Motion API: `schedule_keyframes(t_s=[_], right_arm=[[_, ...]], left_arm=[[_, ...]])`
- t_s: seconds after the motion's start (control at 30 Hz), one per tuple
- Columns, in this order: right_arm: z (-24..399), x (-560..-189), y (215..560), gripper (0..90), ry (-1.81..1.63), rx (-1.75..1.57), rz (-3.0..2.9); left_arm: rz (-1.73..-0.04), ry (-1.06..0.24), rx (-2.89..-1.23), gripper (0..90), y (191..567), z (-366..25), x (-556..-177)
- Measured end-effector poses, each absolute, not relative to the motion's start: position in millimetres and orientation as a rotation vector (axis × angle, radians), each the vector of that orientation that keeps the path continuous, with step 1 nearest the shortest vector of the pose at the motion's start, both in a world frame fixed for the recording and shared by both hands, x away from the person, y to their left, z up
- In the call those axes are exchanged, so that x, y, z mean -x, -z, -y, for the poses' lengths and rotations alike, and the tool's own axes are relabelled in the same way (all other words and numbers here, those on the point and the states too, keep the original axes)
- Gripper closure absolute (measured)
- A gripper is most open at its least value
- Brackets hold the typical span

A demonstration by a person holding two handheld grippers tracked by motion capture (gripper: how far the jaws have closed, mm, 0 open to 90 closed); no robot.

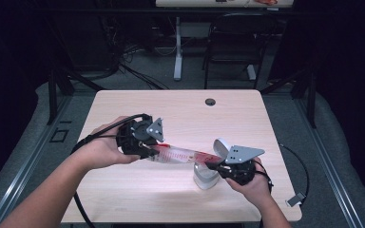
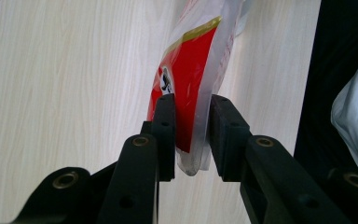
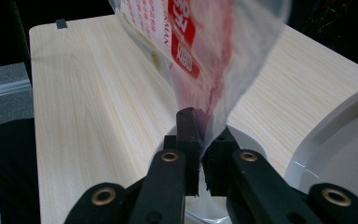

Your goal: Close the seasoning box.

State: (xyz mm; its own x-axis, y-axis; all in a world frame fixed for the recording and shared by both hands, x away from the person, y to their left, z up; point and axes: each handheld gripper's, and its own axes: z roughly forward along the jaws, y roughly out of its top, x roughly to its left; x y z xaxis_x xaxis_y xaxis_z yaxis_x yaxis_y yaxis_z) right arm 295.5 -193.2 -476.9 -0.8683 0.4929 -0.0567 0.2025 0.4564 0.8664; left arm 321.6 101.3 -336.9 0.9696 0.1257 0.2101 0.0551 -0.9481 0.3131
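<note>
The clear plastic bag [image 1: 183, 154] with red print is stretched in the air between both grippers, above the table [image 1: 123, 102]. The left gripper [image 2: 192, 135] pinches one end, and the right gripper [image 3: 201, 154] pinches the other end right over the open white bin [image 1: 205, 176]. The bag has not gone in yet. The bin sits near the table's front edge, with lots of free room behind.

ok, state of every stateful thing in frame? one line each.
plastic bag: lifted off the table, stretched between both grippers
left gripper: shut on plastic bag's red end
right gripper: shut on plastic bag's clear end
white bin: lid flipped up, open, standing on the table
</note>
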Motion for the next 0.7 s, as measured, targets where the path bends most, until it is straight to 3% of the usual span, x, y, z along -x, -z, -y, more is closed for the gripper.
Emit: schedule_keyframes(t_s=[0.27,0.53,0.7], right_arm=[[199.6,-295.9,473.4,77.6,-1.397,-0.619,-2.404],[201.7,-294.4,471.3,89.3,-1.363,-0.593,-2.421],[202.5,-294.3,472.4,90.0,-1.363,-0.595,-2.415]], left_arm=[[-0.125,-0.33,-2.813,73.6,336.6,-100.5,-322.4],[-0.126,-0.333,-2.802,73.8,334.5,-97.7,-322.9],[-0.134,-0.334,-2.796,74.0,332.2,-95.4,-322.9]])
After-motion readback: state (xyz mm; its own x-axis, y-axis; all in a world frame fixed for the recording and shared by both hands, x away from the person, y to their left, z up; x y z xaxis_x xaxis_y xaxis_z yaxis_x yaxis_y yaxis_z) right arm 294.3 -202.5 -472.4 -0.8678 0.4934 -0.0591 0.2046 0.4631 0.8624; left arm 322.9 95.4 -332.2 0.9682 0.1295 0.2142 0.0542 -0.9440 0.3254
